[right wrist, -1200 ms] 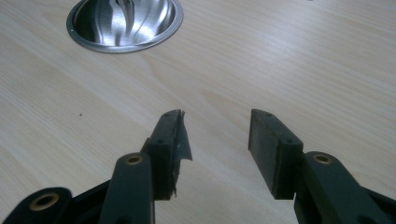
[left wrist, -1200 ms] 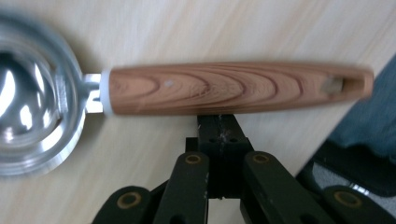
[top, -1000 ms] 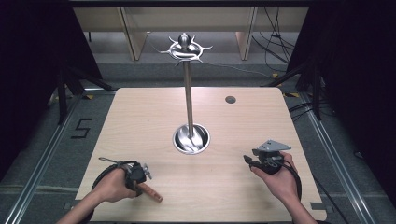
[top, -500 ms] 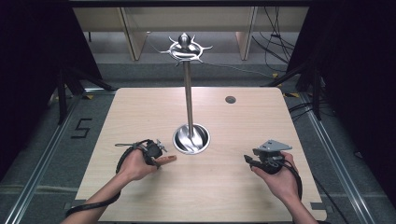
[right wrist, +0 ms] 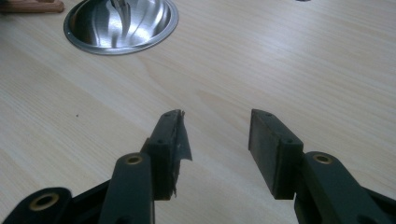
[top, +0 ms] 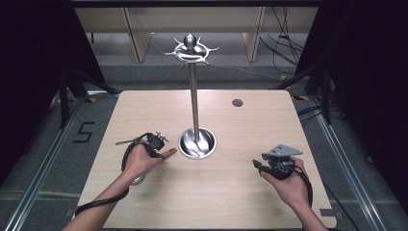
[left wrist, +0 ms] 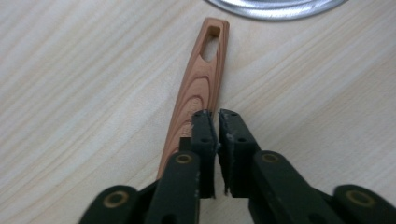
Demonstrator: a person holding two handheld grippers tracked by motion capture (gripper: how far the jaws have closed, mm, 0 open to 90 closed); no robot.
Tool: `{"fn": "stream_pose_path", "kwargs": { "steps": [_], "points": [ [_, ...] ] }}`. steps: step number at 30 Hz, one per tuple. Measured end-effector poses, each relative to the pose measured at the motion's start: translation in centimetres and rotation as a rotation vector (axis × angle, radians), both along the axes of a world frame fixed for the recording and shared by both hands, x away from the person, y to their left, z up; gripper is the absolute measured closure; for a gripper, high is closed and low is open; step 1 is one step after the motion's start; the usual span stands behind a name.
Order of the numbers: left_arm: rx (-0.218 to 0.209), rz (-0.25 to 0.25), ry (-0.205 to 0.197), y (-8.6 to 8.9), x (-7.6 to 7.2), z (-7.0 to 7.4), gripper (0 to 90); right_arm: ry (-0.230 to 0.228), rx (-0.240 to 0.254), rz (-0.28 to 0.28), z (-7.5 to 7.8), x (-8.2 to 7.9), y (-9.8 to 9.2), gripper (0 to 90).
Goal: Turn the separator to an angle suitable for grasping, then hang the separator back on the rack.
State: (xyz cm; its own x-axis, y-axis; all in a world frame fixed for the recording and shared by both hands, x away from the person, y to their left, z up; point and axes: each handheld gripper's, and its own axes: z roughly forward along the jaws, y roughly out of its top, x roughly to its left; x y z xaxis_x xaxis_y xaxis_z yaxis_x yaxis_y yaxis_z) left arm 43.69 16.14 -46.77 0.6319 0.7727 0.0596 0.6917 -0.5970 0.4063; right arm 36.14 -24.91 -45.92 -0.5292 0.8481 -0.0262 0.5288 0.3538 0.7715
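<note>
Your left claw [left wrist: 218, 114] just parting, a slim gap, nothing between, wooden handle [left wrist: 201, 88] lying under and beside its left jaw, flat, grained, slotted end pointing to frame top toward the shiny steel base [left wrist: 275, 7], on pale counter [left wrist: 70, 93], right claw [right wrist: 215, 122] spread, empty.

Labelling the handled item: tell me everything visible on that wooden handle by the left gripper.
The reddish-brown wooden handle is long, flat and narrow, with marked grain rings and a rounded end pierced by an elongated hanging slot. It lies flat on the pale wooden table, slotted end pointing toward the shiny metal stand base without touching it. Its other end is hidden under the left gripper, whose jaws stand nearly together above it; a grip cannot be confirmed.
</note>
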Motion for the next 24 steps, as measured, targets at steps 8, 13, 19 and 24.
{"fn": "stream_pose_path", "kwargs": {
  "steps": [8,13,19,24],
  "points": [
    [0.059,-0.117,0.027,1.9,-0.2,2.2,55.2,0.008,0.001,-0.018,0.1,0.0,0.0,55.2],
    [0.051,-0.127,0.056,2.3,0.0,2.1,50.9,0.040,0.005,-0.015,0.3,-0.2,0.1,55.1],
    [0.080,-0.157,0.100,1.9,0.7,1.2,49.4,0.007,-0.001,-0.009,0.0,0.1,-0.3,55.0],
    [0.083,-0.176,0.113,1.6,1.1,0.7,49.7,-0.003,0.006,-0.015,0.1,0.1,-0.3,54.9]
  ]
}}
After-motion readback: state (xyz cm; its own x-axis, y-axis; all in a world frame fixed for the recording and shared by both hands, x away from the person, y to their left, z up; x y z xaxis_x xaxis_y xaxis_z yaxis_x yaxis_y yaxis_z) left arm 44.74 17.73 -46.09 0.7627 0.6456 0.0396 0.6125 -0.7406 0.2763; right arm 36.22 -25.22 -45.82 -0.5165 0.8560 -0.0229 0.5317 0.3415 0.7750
